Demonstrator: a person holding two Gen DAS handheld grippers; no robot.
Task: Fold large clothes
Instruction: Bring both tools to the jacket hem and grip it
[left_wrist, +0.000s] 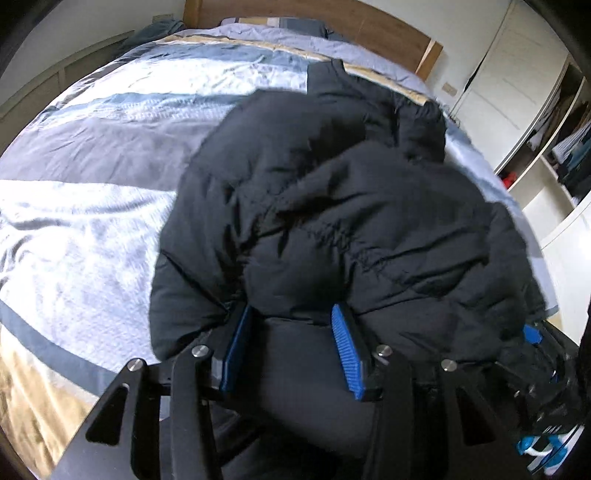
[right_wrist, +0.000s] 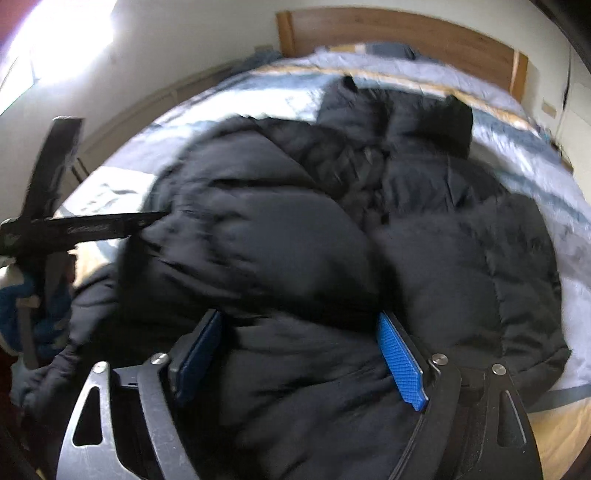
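Black puffer jacket (left_wrist: 332, 206) lies bunched on the bed (left_wrist: 92, 206), over the blue, grey and tan striped bedspread, its near edge lifted toward both cameras. Far end of the jacket reaches toward the wooden headboard (left_wrist: 388, 33).

Left gripper (left_wrist: 291, 347): 2 blue pads, jacket fabric filling the gap between them. Pads press on the cloth from both sides; it is clenched on a fold at the jacket's near edge. The quilted bulk hangs over the fingertips and hides them.

Right gripper (right_wrist: 306, 354): jaws set wider, a thick puffy fold between the 2 blue pads (right_wrist: 400, 363). Fabric bulges against both pads, so it reads as grasping the jacket; picture is motion-blurred, contact not crisp.

In the right wrist view the left gripper's black frame (right_wrist: 85, 229) shows at the left edge, beside the jacket's left side. In the left wrist view a bit of the right gripper's blue pad shows at the lower right, just beside the jacket's edge.

Open wardrobe (left_wrist: 565, 147) with hanging clothes stands right of the bed.
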